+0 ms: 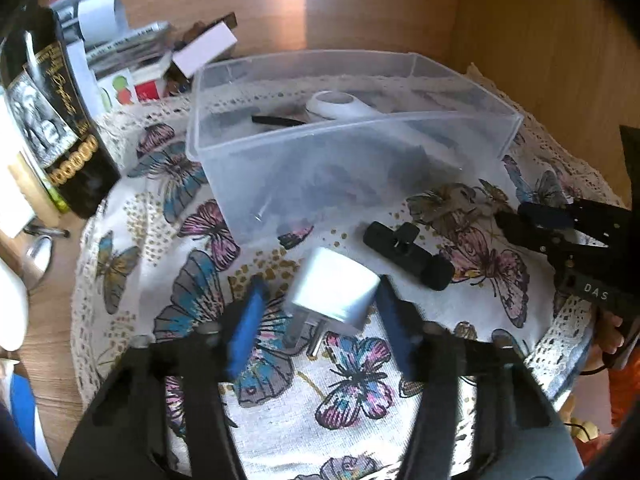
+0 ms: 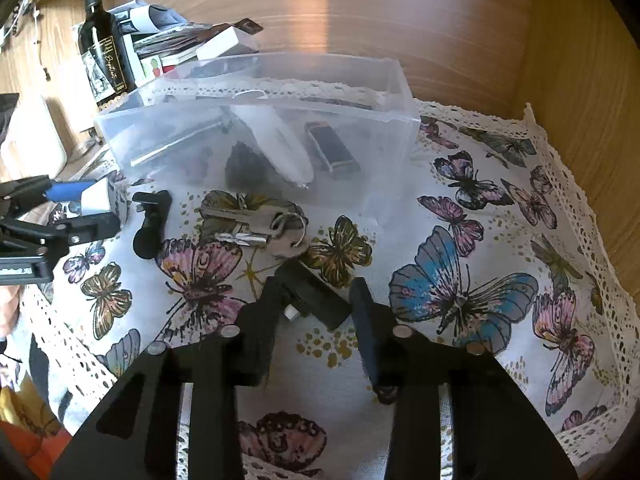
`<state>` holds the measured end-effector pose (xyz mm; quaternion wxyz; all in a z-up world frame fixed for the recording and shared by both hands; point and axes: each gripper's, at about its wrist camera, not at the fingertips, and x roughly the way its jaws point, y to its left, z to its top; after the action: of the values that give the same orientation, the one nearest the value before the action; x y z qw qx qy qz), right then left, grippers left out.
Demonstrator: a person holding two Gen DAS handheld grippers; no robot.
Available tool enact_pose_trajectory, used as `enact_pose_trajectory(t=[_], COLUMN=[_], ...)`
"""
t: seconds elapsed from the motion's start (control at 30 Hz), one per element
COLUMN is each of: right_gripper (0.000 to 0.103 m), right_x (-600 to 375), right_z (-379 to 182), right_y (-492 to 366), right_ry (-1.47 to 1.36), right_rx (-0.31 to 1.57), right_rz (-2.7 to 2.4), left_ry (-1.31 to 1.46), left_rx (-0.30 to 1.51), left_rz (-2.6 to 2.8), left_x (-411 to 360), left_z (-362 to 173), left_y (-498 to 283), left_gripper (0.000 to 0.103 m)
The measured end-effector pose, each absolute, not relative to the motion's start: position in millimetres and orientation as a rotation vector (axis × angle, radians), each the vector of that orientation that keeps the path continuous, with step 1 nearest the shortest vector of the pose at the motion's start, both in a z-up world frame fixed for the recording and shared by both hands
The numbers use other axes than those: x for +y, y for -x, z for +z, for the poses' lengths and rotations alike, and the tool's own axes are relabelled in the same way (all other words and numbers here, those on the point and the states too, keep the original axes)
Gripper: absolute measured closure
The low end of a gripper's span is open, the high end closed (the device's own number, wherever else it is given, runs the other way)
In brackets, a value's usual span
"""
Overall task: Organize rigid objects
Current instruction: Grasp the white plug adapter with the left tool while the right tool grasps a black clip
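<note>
Left gripper (image 1: pixel 318 312), blue pads spread, straddles a smooth white plug adapter (image 1: pixel 334 288); right gripper (image 2: pixel 316 312) open around a matte black block (image 2: pixel 316 300), near a clear plastic tub (image 2: pixel 256 120).

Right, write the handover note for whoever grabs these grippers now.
Left gripper: open, fingers either side of the white plug adapter on the butterfly cloth; not yet closed on it.
Right gripper: open, straddling a small black block; no grip.
Done: clear plastic bin already holds a white handled tool and a few dark items.
Left on the cloth: adapter, black block, key bunch, black clip-like part. All still go into the bin.
</note>
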<state>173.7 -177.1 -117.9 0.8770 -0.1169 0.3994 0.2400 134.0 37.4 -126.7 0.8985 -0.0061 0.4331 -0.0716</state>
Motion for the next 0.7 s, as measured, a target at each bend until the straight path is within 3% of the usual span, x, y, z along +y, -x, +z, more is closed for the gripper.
enact_pose_trajectory(t=[0.37,0.7], right_gripper=[0.071,0.071], right_x=[-180.7,-175.1], right_z=[-90.3,-47.4], right_y=[-165.7,-163.7], right_ry=[0.199,0.171], right_rx=[0.741,0.595], right_rz=[0.513,0.534], left_ry=[0.055,0.077], left_rx=[0.845,0.705], left_rz=[-0.121,-0.108], left_x=[48.1,52.5], left_z=[-114.6,-66.4], left_y=[-123.0,-110.6], left_gripper=[0.064,0.064])
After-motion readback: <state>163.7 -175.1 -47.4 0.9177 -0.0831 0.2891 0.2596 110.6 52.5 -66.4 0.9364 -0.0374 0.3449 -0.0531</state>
